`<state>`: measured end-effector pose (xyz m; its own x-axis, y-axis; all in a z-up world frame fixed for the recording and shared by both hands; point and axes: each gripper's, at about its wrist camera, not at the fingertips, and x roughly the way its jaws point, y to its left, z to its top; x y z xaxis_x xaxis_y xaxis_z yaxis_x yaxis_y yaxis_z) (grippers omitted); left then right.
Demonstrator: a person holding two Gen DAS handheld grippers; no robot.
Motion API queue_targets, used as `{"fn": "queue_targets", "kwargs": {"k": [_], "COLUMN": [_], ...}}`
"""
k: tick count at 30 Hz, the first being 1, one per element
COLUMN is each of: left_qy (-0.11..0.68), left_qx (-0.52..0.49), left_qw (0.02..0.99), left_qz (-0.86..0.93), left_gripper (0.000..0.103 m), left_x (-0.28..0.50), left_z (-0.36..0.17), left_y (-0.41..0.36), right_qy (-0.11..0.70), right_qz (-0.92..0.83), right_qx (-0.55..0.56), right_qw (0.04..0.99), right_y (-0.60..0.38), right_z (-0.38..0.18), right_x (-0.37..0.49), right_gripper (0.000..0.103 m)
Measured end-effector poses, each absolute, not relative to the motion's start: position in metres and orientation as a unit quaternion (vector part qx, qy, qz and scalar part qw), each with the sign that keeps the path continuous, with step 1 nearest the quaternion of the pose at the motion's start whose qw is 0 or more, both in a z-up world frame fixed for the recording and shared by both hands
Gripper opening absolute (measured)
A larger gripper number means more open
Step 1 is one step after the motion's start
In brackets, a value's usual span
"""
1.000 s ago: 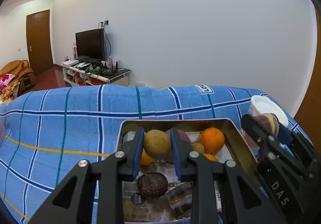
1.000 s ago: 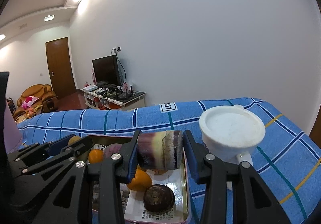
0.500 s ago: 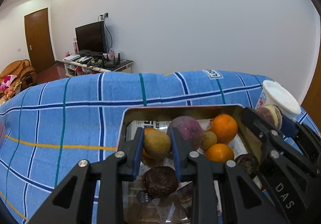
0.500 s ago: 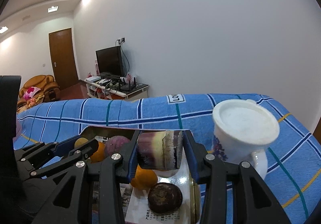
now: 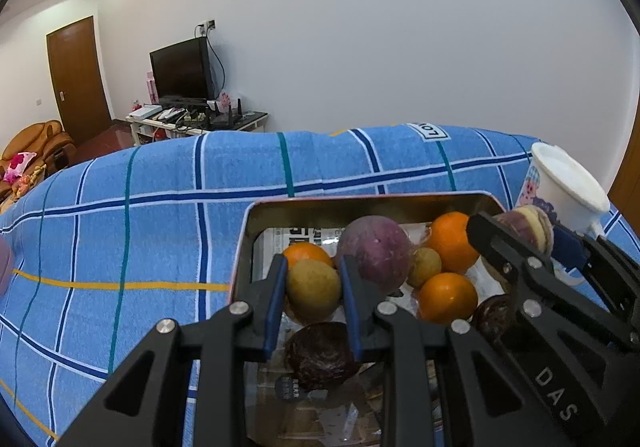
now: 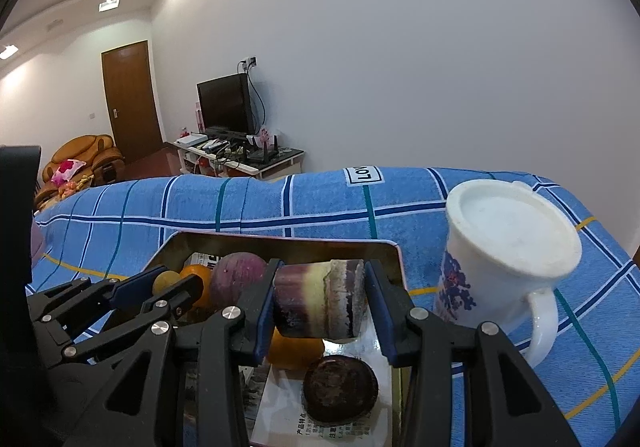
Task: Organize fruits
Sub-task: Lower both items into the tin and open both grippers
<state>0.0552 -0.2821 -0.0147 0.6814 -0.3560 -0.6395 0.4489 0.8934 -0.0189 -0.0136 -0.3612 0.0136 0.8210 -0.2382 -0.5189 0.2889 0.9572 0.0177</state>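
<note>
ur left gripper (image 5: 313, 289) is clamped on a yellowish fruit (image 5: 313, 289) over the tin (image 5: 362, 203); right gripper (image 6: 319, 301) pinches a cut purple chunk (image 6: 319, 299) end to end, beside the mug (image 6: 508, 243).

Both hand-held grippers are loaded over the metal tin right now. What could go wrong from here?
1. The right hand-held gripper holds the banded purple-and-yellow cylinder piece by its flat ends only; a twist may slip it out.
2. It hangs close to the upside-down white ceramic mug; swinging right could knock the mug over.
3. The two grippers sit close together above the metal tin; the left hand-held gripper, clamping the small yellow-brown round fruit, could collide with the right one.
</note>
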Motion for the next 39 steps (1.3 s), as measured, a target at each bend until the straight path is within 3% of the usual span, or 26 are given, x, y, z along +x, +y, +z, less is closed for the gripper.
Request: {"fn": "queue_targets", "kwargs": {"k": [18, 29, 35, 38, 39], "left_qy": [0.353, 0.305, 0.29, 0.278, 0.272], "left_qx": [0.079, 0.092, 0.071, 0.053, 0.05], "left_qw": [0.907, 0.927, 0.936, 0.943, 0.946], "left_qz": [-0.213, -0.197, -0.185, -0.176, -0.168], "left_gripper": [0.027, 0.03, 0.052, 0.071, 0.082], "left_x": [0.062, 0.047, 0.042, 0.036, 0.033], "left_z": [-0.018, -0.006, 0.003, 0.01, 0.011], "left_y": [-0.278, -0.272, -0.255, -0.239, -0.235], "right_qy": [0.332, 0.318, 0.313, 0.308, 0.304], "right_qz": [-0.078, -0.029, 0.009, 0.05, 0.057], "right_qx": [0.093, 0.115, 0.146, 0.19, 0.202], "right_qw": [0.935, 0.941, 0.938, 0.931, 0.929], "right_y": [-0.37, -0.37, -0.375, -0.38, -0.382], "right_z": [-0.007, -0.007, -0.006, -0.007, -0.007], "right_x": [0.013, 0.008, 0.005, 0.004, 0.003], "right_gripper": [0.044, 0.044, 0.044, 0.044, 0.044]}}
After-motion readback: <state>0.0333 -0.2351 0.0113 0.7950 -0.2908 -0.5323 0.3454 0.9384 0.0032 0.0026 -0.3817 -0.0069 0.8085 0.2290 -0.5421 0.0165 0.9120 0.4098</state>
